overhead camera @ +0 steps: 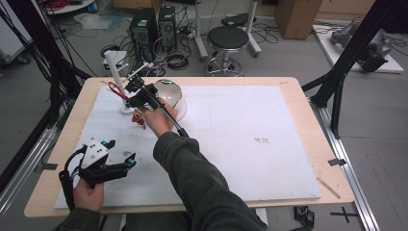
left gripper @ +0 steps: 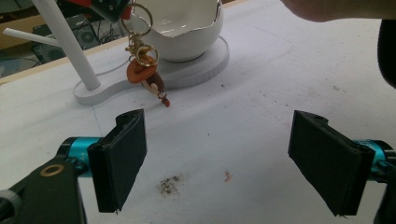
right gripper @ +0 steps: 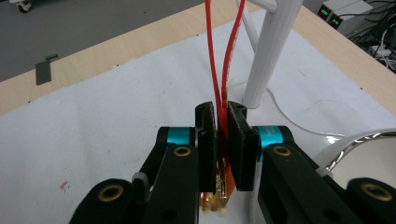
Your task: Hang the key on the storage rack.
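Observation:
A keychain with a red strap loop (right gripper: pixel 215 60), gold rings (left gripper: pixel 137 18) and an orange-brown charm (left gripper: pixel 142 70) hangs from my right gripper (right gripper: pixel 223 135). Its jaws are shut on the strap, just above the rings. In the high view the right gripper (overhead camera: pixel 136 91) is at the back left of the table, close to a white peg stand (overhead camera: pixel 114 72), and the charm (overhead camera: pixel 140 118) dangles just above the mat. The strap loop (overhead camera: pixel 115 90) points toward the stand's post (right gripper: pixel 273 51). My left gripper (overhead camera: pixel 121 153) rests near the front left, open, with nothing between its pads (left gripper: pixel 119 158).
A white bowl with a silver rim (overhead camera: pixel 171 94) sits on the stand's base (left gripper: pixel 201 70), right beside the right gripper. A white mat (overhead camera: pixel 250 139) covers the wooden table. A stool (overhead camera: pixel 227 38) and computer boxes stand on the floor beyond the far edge.

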A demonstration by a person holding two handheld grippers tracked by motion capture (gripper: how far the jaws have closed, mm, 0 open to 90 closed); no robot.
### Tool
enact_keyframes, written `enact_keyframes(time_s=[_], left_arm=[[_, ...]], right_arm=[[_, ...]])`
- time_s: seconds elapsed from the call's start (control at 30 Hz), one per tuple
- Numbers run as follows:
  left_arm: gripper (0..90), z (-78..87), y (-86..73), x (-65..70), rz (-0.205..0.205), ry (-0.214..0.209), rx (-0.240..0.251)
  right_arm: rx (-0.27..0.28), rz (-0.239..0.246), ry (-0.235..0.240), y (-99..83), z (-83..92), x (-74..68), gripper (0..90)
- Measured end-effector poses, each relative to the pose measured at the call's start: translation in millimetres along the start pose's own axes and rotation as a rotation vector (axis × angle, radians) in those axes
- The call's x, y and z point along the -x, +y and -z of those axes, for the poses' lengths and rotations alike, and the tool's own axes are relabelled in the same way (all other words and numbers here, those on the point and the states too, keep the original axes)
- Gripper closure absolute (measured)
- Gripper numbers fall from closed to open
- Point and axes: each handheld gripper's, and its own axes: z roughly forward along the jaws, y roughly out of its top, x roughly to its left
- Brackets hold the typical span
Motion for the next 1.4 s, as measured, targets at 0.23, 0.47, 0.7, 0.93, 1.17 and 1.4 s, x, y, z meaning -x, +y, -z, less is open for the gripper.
enact_keyframes(time_s=[0.23,0.47,0.7,0.93,1.17,1.4], left_arm=[[19.9,0.0,-0.2,-0.3,0.005,0.002,0.003],[19.9,-0.4,0.0,-0.1,0.007,-0.001,0.005],[19.9,-0.3,0.0,-0.4,0.009,0.002,0.006],[19.9,-0.7,0.1,0.2,0.009,-0.002,0.006],[19.9,-0.1,0.2,0.1,0.009,0.002,0.010],[19.9,0.5,0.0,-0.4,0.011,0.004,0.010]], right_arm=[[-0.016,-0.014,-0.012,-0.6,-8.3,2.0,83.1],[-0.008,-0.004,-0.035,1.9,-13.9,-1.5,83.1],[-0.018,-0.019,-0.035,2.9,-21.9,1.1,83.1],[-0.052,-0.024,-0.042,1.3,-28.8,7.1,83.1],[-0.084,-0.028,-0.046,-1.2,-33.5,11.4,82.9],[-0.093,-0.030,-0.046,-2.3,-36.1,13.6,82.3]])
